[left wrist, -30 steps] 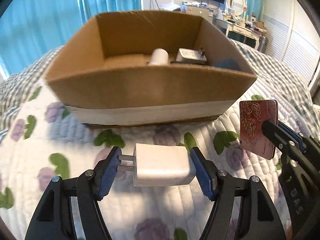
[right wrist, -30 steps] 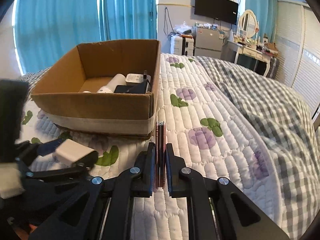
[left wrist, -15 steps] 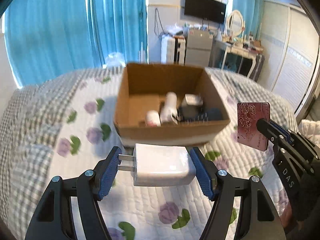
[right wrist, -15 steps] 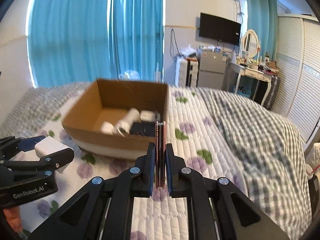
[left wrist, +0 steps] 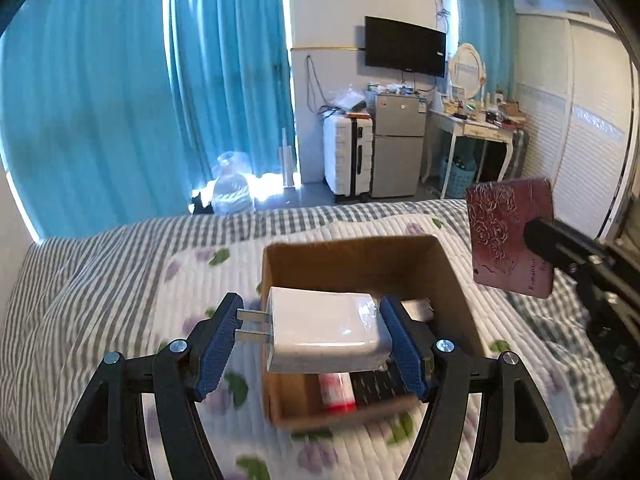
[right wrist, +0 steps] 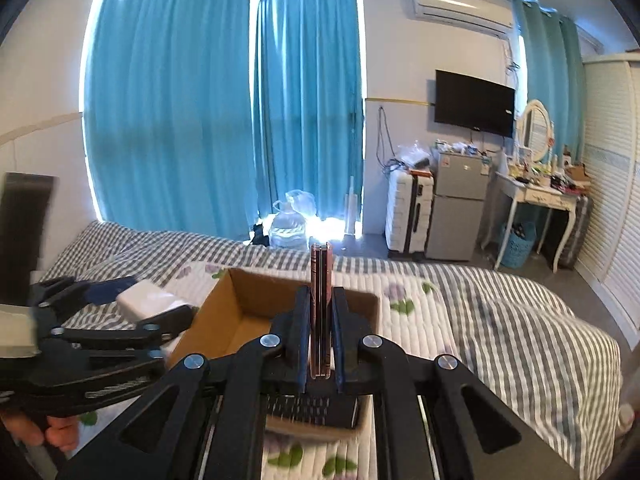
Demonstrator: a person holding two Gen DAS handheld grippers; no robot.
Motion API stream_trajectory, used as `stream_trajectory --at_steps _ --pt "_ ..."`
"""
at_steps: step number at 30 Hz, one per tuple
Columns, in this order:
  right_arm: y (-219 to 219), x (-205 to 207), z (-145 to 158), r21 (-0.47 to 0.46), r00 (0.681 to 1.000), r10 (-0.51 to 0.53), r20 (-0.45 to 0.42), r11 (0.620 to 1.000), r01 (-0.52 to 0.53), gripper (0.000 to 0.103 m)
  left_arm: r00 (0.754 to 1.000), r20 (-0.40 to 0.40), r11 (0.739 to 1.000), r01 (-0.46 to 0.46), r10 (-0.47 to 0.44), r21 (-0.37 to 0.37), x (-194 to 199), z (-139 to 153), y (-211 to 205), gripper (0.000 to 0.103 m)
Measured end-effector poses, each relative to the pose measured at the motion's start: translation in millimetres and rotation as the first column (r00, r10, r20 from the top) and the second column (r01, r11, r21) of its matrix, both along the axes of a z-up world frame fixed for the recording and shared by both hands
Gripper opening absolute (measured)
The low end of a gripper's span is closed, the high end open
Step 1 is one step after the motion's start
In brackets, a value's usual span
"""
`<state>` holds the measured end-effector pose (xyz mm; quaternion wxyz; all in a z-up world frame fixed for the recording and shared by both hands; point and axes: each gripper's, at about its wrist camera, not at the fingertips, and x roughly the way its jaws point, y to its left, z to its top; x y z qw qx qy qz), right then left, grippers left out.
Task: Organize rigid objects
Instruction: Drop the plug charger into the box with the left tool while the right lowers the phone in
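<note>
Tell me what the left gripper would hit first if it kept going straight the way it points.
Probably the cardboard box: the left gripper, shut on the white charger, aims down into its open top, likely onto the things inside. Depth is unclear.

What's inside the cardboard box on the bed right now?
In the cardboard box: a red-and-white tube, a dark ridged item and something white. The held charger covers the middle.

White charger, rose-embossed case aloft
</note>
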<state>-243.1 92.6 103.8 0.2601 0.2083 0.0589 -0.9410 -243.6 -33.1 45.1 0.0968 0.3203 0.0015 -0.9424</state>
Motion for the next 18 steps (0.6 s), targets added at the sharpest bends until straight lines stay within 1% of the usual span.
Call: stream_trajectory --at_steps 2,4,6,9,12,14,16,17,18 --pt "-9 -13 -3 0.008 1.0 0.005 -0.004 1.0 -0.005 0.009 1.0 0.014 1.0 0.003 -0.003 -0.03 -20 -14 -1 0.072" --pt "-16 -27 -10 0.009 1.0 0.01 0.005 1.0 -0.01 0.009 0.999 0.04 0.999 0.018 -0.017 -0.029 -39 -32 -2 0.072" --pt "-20 -43 -21 0.003 1.0 0.014 0.025 1.0 -0.014 0.009 0.998 0.063 1.0 0.014 -0.012 -0.02 -54 -48 -2 0.072" --pt "-26 -68 -43 0.01 0.998 0.016 0.054 1.0 -0.016 0.009 0.996 0.085 1.0 0.012 -0.011 -0.001 -70 -67 -4 0.072" --pt "-26 -83 -61 0.013 0.996 0.016 0.084 1.0 -0.017 0.009 0.995 0.104 1.0 0.008 -0.007 -0.01 -79 -82 -5 0.072" --pt "-25 -90 -72 0.014 0.994 0.017 0.105 1.0 -0.019 0.009 0.992 0.123 1.0 0.016 -0.017 0.002 -83 -89 -5 0.072" --pt "-21 -95 -81 0.014 0.992 0.02 0.122 1.0 -0.022 0.009 0.992 0.12 1.0 0.022 -0.024 0.015 -84 -88 -5 0.074" --pt "-19 -96 -85 0.014 0.992 0.021 0.127 1.0 -0.023 0.009 0.994 0.103 1.0 0.026 -0.028 0.014 -81 -85 -3 0.077" --pt "-19 -97 -87 0.015 0.991 0.02 0.133 1.0 -0.022 0.009 0.995 0.094 1.0 0.027 -0.027 0.009 -78 -84 -2 0.084"
